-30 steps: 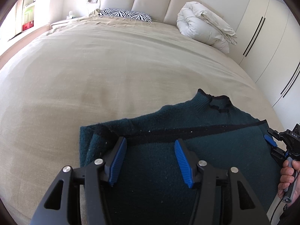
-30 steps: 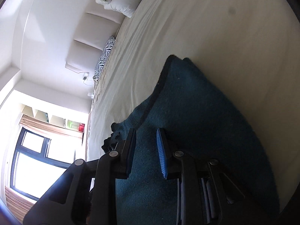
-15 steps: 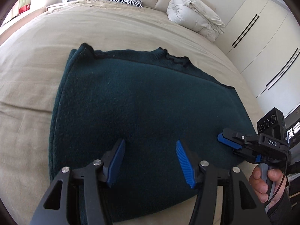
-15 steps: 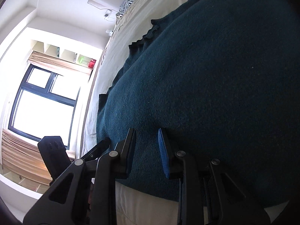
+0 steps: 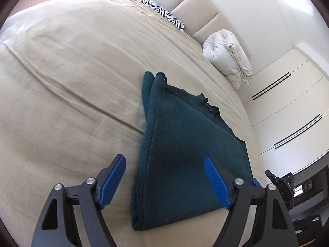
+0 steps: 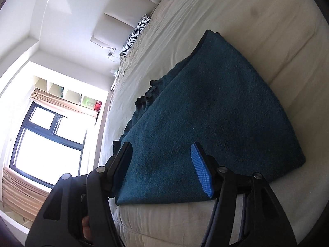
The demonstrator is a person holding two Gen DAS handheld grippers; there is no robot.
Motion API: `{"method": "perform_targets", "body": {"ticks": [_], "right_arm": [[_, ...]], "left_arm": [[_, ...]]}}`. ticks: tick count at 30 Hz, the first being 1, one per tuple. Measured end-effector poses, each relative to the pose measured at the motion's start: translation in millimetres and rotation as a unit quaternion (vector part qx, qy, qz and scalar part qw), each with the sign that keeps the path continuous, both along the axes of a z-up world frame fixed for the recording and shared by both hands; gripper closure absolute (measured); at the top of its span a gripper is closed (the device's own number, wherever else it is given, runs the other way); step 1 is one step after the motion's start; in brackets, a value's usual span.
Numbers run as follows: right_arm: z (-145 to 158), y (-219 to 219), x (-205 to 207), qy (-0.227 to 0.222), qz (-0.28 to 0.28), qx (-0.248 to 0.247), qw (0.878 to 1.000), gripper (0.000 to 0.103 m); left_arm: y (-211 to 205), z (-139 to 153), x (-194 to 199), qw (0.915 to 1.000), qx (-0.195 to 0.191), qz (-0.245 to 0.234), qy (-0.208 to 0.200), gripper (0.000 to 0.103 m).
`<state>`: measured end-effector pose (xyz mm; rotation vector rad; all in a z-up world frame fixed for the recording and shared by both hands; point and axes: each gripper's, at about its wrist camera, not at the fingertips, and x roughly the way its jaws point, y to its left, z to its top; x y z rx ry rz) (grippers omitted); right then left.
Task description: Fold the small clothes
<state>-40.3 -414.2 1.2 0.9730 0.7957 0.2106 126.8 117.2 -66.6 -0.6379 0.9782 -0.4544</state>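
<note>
Spreading apart and pinching nothing, the left gripper [image 5: 164, 182] and right gripper [image 6: 164, 168] hover over the folded dark teal sweater [image 5: 185, 144], which lies lower centre on the beige bed [image 5: 72, 82]. A pad could snag the top layer; the fold's near edge might spring open.

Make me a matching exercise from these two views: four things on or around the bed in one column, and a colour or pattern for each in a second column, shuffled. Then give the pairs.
Things:
1. folded sweater
2. pillow by the headboard
3. rolled duvet
4. bed cover

Colours or patterns:
A. beige
B. dark teal
C. off-white
D. black and white zebra stripes

Pairs: 1-B, 2-D, 3-C, 4-A
</note>
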Motion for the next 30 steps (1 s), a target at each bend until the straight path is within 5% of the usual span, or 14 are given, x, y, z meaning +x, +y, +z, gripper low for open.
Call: {"method": "perform_targets", "body": {"ticks": [3, 12, 18, 22, 30], "right_arm": [[10, 33, 23, -0.008, 0.048, 0.006, 0.999, 0.044], [15, 105, 93, -0.005, 0.174, 0.068, 0.982, 0.044], [2, 156, 140, 0.029, 0.214, 0.088, 0.972, 0.044], [-10, 190, 165, 0.055, 0.244, 0.082, 0.965, 0.044], [-56, 216, 192, 0.109, 0.251, 0.050, 0.960, 0.046]], "left_arm": [[2, -17, 16, 0.9971, -0.060, -0.016, 0.045, 0.024], [-1, -31, 47, 0.9861, -0.126, -0.035, 0.103, 0.030], [-2, -40, 51, 0.9779, -0.163, -0.045, 0.123, 0.052], [6, -51, 45, 0.9752, -0.174, -0.034, 0.133, 0.081], [8, -47, 45, 0.9720, -0.195, -0.028, 0.129, 0.085]]}}
